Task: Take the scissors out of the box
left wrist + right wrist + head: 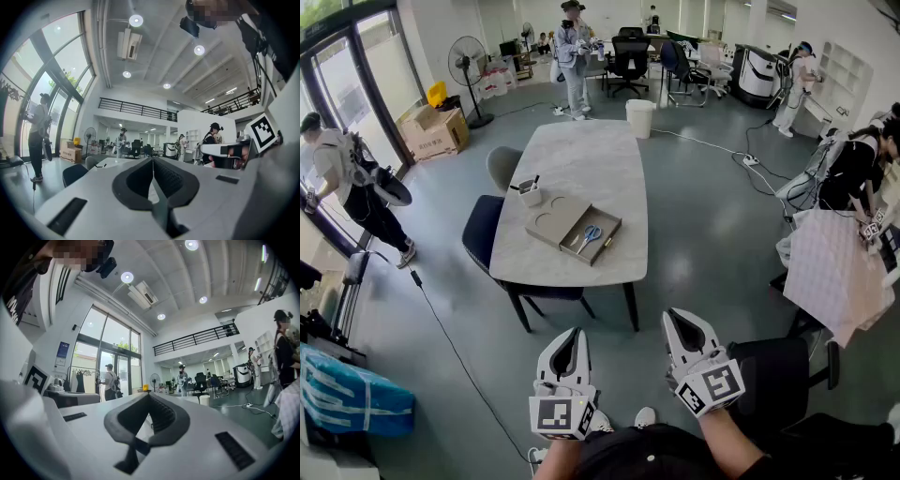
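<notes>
Blue-handled scissors (590, 234) lie in an open flat brown box (551, 221) near the front edge of a pale marble table (581, 155). Both grippers are held low, well short of the table and level. My left gripper (573, 332) is shut, its jaws meeting in a line with nothing between them; in the left gripper view its tips (152, 159) point towards the table. My right gripper (677, 317) is likewise shut and empty, and its tips (149, 396) face the room beyond. The box is too small to make out in either gripper view.
A white holder with pens (530, 194) stands on the table left of the box. A dark blue chair (481, 231) and a grey chair (501, 165) sit at the table's left side. A black chair (780, 373) is by my right gripper. Several people stand around the room.
</notes>
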{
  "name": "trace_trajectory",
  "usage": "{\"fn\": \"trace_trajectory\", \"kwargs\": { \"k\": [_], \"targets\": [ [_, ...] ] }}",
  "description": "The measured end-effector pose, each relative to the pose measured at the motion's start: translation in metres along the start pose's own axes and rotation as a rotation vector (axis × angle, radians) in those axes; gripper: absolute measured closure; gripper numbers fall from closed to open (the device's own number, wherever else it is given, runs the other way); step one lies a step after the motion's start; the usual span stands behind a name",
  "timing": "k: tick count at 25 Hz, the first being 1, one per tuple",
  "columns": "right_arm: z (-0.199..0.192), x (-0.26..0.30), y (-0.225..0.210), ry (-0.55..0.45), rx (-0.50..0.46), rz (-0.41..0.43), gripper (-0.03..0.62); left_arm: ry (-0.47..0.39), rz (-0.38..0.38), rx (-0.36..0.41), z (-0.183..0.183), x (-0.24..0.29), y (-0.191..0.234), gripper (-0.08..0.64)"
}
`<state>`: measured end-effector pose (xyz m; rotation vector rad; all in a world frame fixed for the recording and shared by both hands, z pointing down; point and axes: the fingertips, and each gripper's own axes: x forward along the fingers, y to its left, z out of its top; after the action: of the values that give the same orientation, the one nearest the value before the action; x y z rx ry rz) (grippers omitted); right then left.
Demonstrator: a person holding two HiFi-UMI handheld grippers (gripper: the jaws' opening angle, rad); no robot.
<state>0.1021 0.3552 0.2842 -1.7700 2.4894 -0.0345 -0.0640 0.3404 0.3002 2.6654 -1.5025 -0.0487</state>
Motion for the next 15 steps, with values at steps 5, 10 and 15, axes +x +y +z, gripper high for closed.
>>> {"fn": "trace_trajectory", "kwargs": {
  "k": [5,10,15],
  "targets": [
    [-0.0009,0.0031,0.0035,0.002,0.010,-0.006,0.597,-0.007,-0.004,0.003,0.0030,-0.0010,0.0045,0.543],
    [0.0000,0.0070,0.0033,0.005,0.009,-0.010,0.597,-0.008,-0.008,0.003,0.0032,0.0017,0.0064,0.543],
    [-0.0034,0.0085,0.0077,0.014,0.000,-0.004,0.597,-0.008,-0.014,0.000,0.0028,0.0015,0.0093,0.543]
  ]
}}
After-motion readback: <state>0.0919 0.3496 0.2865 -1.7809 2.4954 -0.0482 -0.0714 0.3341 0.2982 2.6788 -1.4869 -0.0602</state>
